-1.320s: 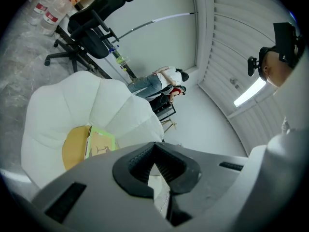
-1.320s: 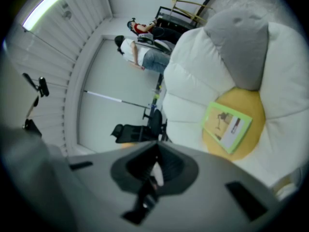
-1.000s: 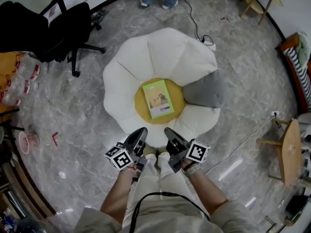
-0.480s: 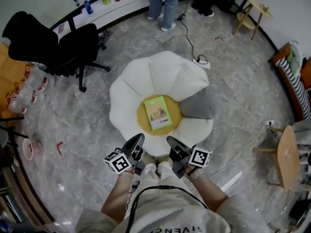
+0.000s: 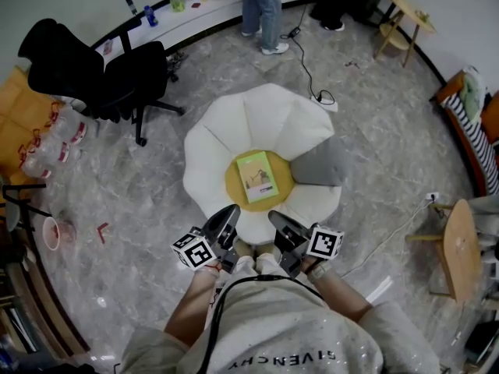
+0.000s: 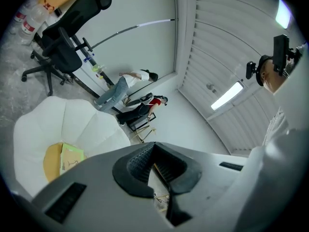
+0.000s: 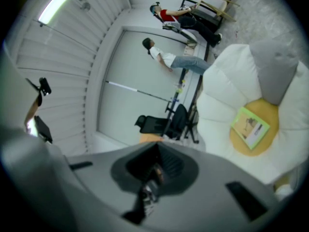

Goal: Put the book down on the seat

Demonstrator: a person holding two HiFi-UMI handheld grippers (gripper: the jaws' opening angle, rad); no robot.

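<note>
A green book lies flat on the yellow middle of a white flower-shaped seat; nothing touches it. The book also shows in the left gripper view and the right gripper view. My left gripper and right gripper are held close to the person's body, at the seat's near edge and short of the book. Both are shut with nothing between their jaws, as each gripper's own view shows.
A grey cushion leans on the seat's right side. A black office chair stands to the far left, and a person stands beyond the seat. A cable runs across the marble floor. A wooden stool is at the right.
The head view has drawn back, so the seat and book look smaller and farther away. Both grippers stay shut near the body. The book has not moved on the seat.
</note>
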